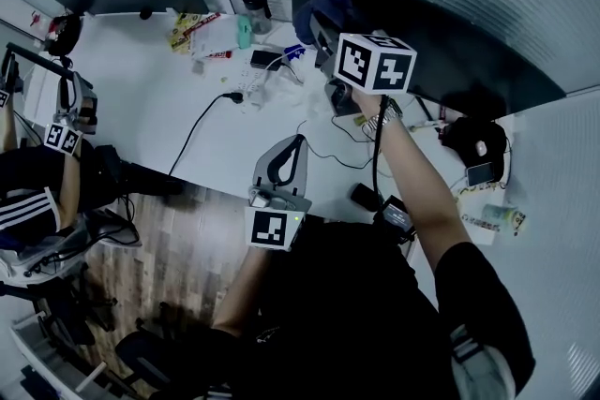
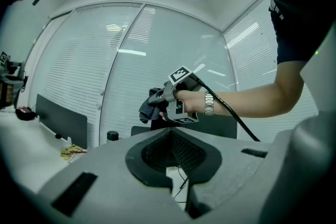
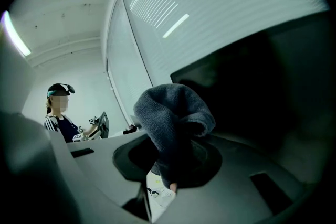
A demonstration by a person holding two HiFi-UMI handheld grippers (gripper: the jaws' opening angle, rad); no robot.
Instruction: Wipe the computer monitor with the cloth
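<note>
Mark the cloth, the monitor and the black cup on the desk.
cloth point(image 3: 173, 113), right gripper view, on its grey bunched upper fold.
monitor point(image 1: 469, 51), head view, middle of the dark screen.
black cup point(image 1: 256, 7), head view, on its side wall.

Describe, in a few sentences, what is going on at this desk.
A person holds a gripper in each hand. The right gripper is shut on a grey cloth, raised beside the dark monitor; whether they touch is unclear. The left gripper, shut and empty, hangs low over the near edge of the desk.
</note>
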